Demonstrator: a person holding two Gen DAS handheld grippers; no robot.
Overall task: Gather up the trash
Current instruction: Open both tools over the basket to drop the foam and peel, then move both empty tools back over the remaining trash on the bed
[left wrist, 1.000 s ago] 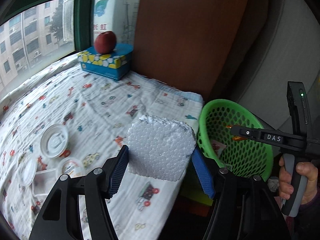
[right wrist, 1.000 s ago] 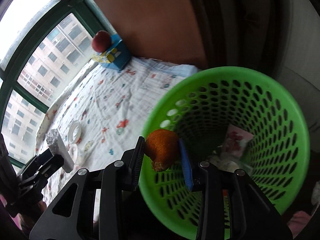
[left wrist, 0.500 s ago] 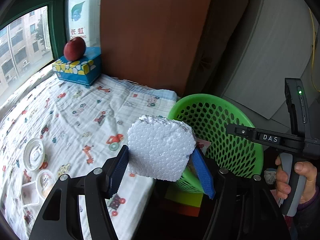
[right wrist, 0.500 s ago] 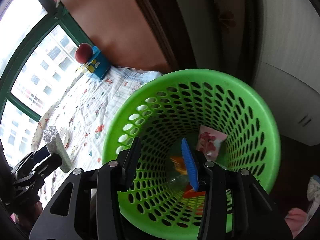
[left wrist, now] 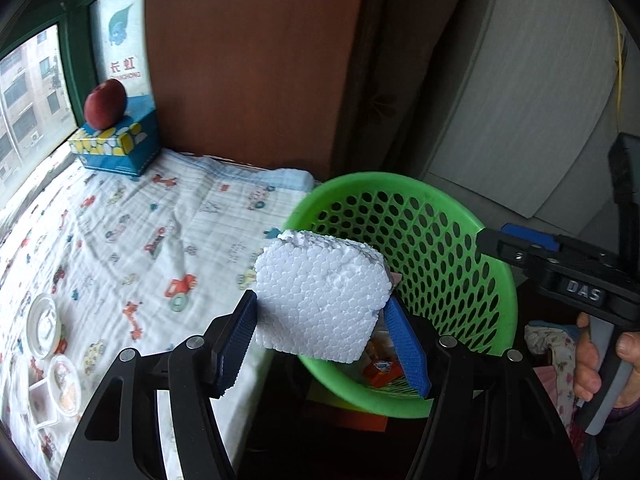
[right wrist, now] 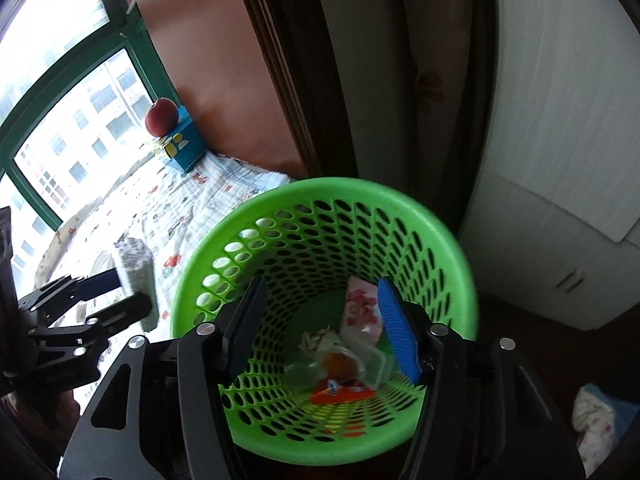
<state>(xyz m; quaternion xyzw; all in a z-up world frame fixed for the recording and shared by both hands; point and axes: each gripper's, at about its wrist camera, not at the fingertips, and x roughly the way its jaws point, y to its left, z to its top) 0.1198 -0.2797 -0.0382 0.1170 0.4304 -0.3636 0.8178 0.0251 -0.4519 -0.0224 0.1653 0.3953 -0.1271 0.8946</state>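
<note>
From the left wrist, the left gripper (left wrist: 322,340) clamps a white foam block (left wrist: 320,296) beside the green basket (left wrist: 472,216). From the right wrist, the right gripper (right wrist: 320,330), jaws opening and empty, hangs over the basket's trash (right wrist: 340,364).

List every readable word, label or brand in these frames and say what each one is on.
"DAS": white letters on the body of the right claw, seen in the left wrist view.
"长虹" with "CHANGHONG" below: sign outside the window.
Print on the blue tissue box and on the wrappers in the green basket: too small or blurred to read.
</note>
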